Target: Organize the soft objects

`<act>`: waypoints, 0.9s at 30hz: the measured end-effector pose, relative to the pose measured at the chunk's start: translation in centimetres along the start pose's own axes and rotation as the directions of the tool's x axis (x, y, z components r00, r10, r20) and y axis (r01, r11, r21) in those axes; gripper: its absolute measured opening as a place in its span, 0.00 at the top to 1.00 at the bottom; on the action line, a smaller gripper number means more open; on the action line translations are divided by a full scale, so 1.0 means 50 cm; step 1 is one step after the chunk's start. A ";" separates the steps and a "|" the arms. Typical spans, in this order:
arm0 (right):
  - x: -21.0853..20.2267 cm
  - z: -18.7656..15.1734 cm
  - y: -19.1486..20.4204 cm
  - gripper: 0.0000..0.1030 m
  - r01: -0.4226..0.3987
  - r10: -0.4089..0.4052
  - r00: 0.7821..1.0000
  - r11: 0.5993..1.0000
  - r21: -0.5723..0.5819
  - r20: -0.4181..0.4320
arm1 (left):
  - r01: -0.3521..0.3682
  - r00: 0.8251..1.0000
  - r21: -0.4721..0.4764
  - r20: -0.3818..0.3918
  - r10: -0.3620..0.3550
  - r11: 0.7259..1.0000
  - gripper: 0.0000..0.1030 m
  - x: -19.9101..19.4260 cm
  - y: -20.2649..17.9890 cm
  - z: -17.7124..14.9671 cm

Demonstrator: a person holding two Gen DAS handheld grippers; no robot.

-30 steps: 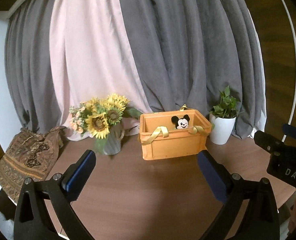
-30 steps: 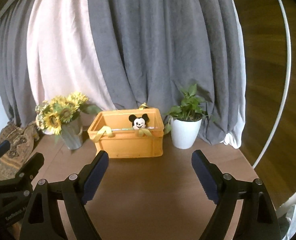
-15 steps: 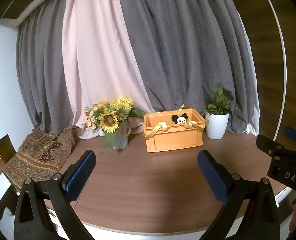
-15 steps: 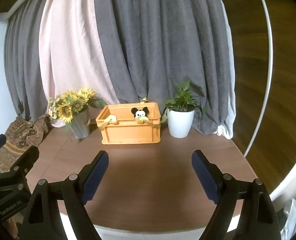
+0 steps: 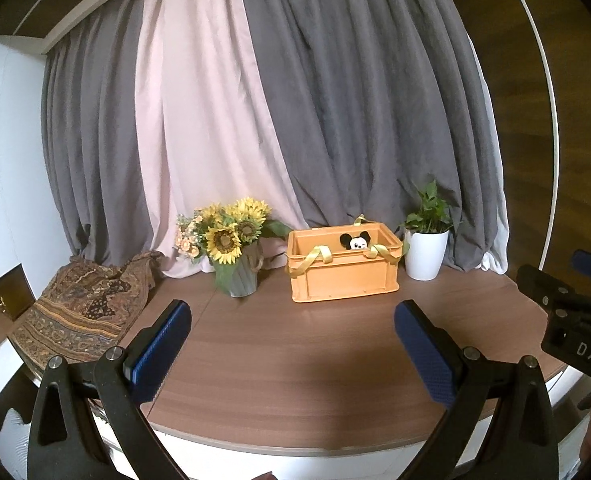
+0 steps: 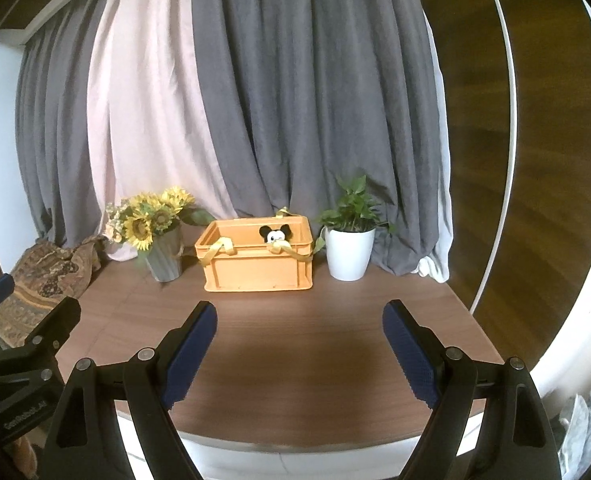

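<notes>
Jaws of both the left gripper (image 5: 293, 338) and right gripper (image 6: 299, 340) stand apart and empty, well short of the orange crate (image 6: 257, 260) holding the mouse plush (image 6: 274, 234), so sorting looks finished.

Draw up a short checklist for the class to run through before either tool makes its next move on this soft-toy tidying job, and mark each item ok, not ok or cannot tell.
1. Left tool open and holding nothing: ok.
2. Right tool open and holding nothing: ok.
3. Orange crate upright on the table, between the sunflower vase and the potted plant: ok.
4. Plush mouse toy inside the crate, head above the rim: ok.
5. No loose soft toy on the tabletop between the tools and the crate: ok.
6. Patterned cloth at the left end tidied: cannot tell; it lies draped over the edge.
</notes>
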State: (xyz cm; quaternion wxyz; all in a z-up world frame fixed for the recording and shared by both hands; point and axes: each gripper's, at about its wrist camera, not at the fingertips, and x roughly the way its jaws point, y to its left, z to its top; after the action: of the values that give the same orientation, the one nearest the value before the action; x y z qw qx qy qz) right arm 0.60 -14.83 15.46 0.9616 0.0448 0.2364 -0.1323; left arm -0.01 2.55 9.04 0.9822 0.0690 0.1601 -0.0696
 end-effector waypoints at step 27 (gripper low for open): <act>-0.012 -0.010 -0.004 0.16 -0.017 0.017 1.000 1.000 0.000 -0.017 | -0.011 1.000 0.004 0.002 0.011 1.000 0.00 -0.013 -0.008 -0.008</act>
State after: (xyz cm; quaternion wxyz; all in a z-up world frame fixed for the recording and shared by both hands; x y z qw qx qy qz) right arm -0.20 -14.82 15.28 0.9607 0.0477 0.2440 -0.1238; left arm -0.79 2.29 8.83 0.9826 0.0716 0.1585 -0.0648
